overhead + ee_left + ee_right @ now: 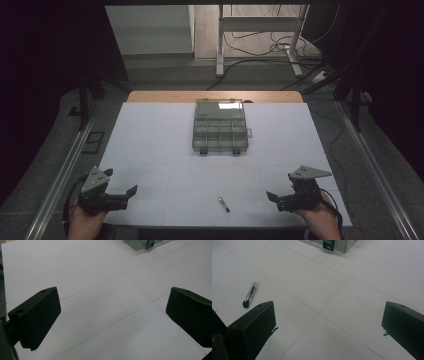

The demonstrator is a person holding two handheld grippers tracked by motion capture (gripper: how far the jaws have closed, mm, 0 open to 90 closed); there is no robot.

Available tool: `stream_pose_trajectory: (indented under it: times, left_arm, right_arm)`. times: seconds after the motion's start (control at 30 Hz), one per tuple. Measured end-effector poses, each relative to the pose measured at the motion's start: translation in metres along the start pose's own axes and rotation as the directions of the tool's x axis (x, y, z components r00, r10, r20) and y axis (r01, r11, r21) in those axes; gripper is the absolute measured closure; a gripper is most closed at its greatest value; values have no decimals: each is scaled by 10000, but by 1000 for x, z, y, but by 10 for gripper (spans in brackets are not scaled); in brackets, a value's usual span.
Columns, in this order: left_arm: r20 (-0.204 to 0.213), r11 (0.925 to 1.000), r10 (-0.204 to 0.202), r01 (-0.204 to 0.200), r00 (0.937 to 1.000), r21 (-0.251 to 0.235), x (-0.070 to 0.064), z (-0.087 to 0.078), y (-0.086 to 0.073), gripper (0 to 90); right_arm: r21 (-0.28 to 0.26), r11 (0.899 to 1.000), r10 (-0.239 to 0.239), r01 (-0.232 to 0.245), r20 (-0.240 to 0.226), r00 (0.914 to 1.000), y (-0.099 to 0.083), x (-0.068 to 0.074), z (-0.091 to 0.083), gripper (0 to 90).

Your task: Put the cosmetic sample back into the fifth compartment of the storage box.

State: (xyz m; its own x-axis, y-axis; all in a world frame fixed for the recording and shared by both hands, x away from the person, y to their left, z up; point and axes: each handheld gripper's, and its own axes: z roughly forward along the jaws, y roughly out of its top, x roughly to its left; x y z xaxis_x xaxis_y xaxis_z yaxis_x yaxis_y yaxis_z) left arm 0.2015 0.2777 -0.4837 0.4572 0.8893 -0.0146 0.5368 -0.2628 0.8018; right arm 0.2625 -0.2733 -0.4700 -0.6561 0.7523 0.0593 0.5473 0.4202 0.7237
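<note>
A clear plastic compartment box [220, 126] lies shut at the far middle of the white table [150, 150]; a corner of the box [137, 244] shows in the left gripper view and its front edge [340, 245] in the right gripper view. A small clear tube with a dark tip [223, 203] lies near the front edge, and the right gripper view has that tube [250, 294] left of the jaws. My left gripper [121, 182] is open at the front left corner, empty [112, 300]. My right gripper [281, 186] is open at the front right, empty [328, 310].
Thin pencil lines divide the table surface into panels. Beyond the table's far wooden edge [215, 96] are a floor with cables [260, 47] and desk legs [220, 45]. Metal rails [65, 165] run along both sides.
</note>
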Motion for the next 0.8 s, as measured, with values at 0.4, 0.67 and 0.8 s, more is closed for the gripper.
stream_pose_trajectory:
  times: [0.4,0.67,0.8]
  left_arm:
    - [-22,10000,-4,4,10000,14,0,0,0,4]
    - [-15,10000,-33,33,10000,0,0,0,0,4]
    - [-19,10000,-46,46,10000,0,0,0,0,4]
  right_arm:
    - [61,9996,-269,271,-252,9993,7,10,8,0]
    - [185,9976,-660,671,-540,9964,15,22,17,0]
    - [244,9973,-670,689,-704,9953,18,27,21,0]
